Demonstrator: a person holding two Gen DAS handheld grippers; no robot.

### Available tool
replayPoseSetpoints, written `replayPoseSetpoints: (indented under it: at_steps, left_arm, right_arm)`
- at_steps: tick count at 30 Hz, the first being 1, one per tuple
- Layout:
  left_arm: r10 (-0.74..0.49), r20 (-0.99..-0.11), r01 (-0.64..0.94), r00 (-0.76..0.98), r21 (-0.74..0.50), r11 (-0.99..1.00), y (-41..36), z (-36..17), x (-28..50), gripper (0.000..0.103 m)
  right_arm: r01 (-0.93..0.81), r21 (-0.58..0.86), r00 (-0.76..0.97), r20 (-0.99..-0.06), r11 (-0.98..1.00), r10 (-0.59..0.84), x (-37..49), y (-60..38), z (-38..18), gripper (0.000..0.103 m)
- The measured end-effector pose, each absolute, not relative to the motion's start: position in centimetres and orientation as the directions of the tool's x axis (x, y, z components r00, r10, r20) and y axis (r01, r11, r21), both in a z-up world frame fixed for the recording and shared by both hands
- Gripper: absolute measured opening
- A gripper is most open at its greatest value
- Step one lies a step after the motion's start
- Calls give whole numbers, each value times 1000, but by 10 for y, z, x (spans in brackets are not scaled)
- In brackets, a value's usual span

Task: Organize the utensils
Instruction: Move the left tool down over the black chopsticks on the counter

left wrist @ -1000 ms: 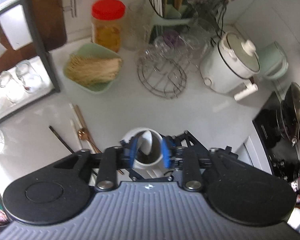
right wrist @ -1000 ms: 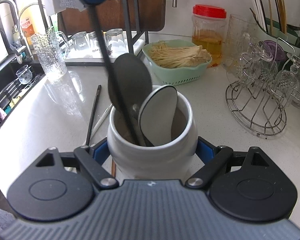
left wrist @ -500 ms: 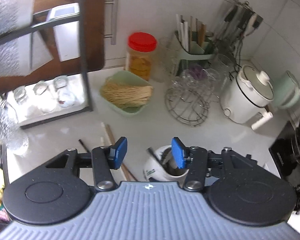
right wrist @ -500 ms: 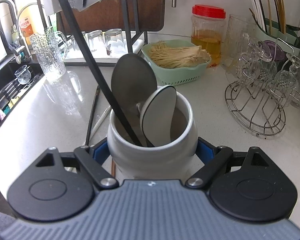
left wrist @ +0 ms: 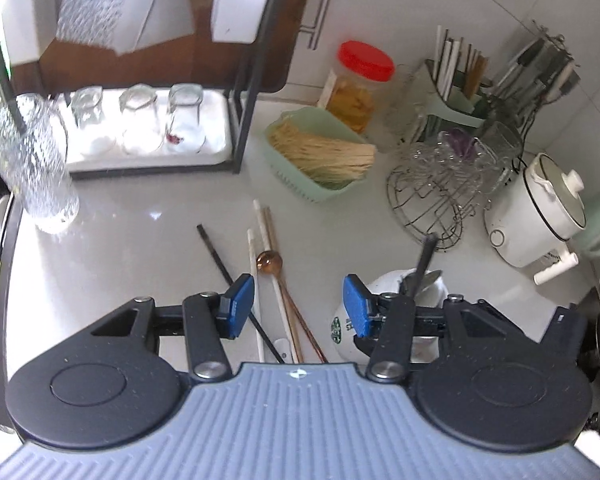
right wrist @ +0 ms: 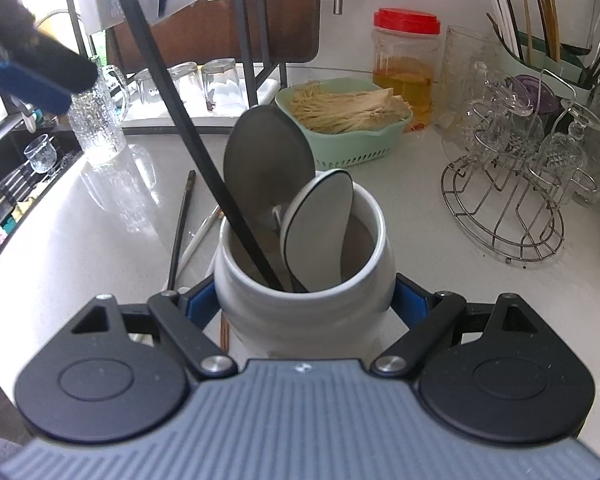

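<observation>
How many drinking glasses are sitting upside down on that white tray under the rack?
3, in a row on the tray: left, middle, right. The textured pitcher may hide more.

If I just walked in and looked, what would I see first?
Probably the white jar in the middle of the counter, gripped by the right gripper, with two spoons and a black chopstick poking out. Left of it, loose utensils lie scattered under the open left gripper.

The left gripper (left wrist: 299,306) now hangs spread wide above the counter, no longer over the white jar (left wrist: 384,306), which sits at its three o'clock holding the released black chopstick (right wrist: 204,152).
</observation>
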State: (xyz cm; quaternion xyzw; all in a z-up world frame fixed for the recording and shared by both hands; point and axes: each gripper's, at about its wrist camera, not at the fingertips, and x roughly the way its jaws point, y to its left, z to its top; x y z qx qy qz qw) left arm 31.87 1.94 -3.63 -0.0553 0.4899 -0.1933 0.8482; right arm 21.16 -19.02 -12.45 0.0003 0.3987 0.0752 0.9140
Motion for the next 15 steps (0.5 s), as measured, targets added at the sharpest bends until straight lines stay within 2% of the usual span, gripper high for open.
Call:
replayPoseSetpoints:
  at_steps: [10,15]
  left_arm:
    - [-410,-803,226,433,-344,912,25,-60,322,55]
    - [-567,-704,285,428,-490,824,28,-43,314,54]
  right_arm:
    - [-143,59,669,-730,988,141,210,-192,-124,91]
    - [-153,58,669,-728,986,147,210,-192,-125,91]
